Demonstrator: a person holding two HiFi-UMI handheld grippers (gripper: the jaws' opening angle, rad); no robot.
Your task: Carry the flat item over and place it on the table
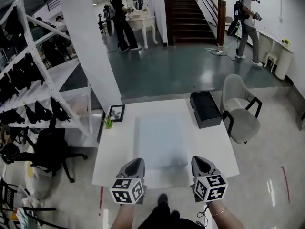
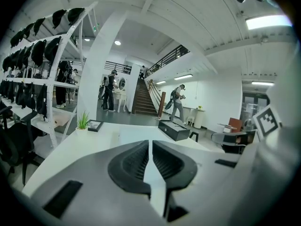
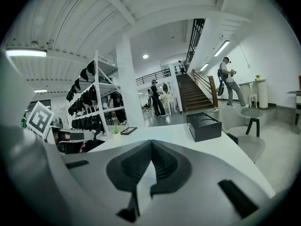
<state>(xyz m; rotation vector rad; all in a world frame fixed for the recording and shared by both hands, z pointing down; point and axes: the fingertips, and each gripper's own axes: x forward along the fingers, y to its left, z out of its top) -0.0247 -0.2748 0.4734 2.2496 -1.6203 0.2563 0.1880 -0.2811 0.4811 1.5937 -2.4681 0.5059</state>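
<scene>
Blending into table, flat sheet.

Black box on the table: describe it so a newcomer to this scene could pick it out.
Find the white table in the middle of the head view and go to its far right corner, beside the grey armchair. The black box lies there, the table's only dark, bulky thing; the flat sheet is pale, and the picture frame and plant sit far left.

Left gripper and right gripper point forward side by side, each with its fingers closed together.
</scene>
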